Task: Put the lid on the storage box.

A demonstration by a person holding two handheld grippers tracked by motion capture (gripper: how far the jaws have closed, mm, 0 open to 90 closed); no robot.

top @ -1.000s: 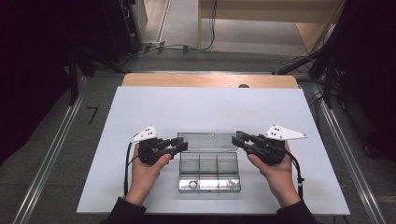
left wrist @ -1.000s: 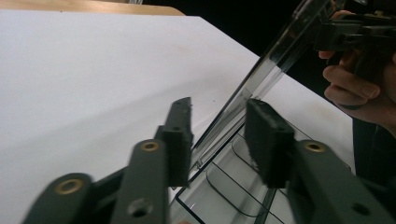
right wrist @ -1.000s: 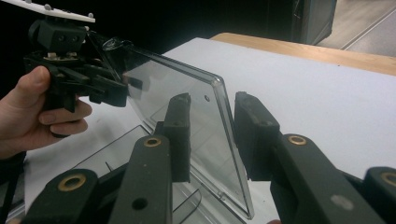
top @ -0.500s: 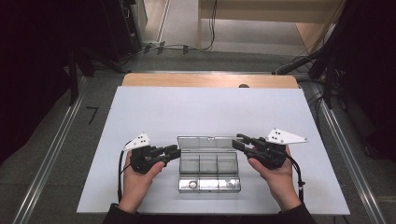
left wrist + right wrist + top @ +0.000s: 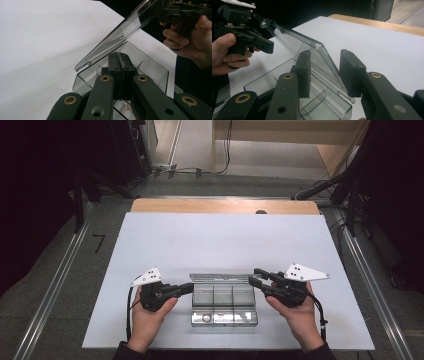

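on white board [image 5: 220,245], clear box [image 5: 223,297], lid raised

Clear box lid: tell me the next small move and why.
Probably tip the lid further back with the right gripper: it stands half raised over the box, loose between those fingers, which have just been opening.

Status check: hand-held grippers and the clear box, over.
Left hand-held gripper shut at the clear plastic compartment box's wall. Right hand-held gripper open around the raised transparent lid. Nothing in the way.
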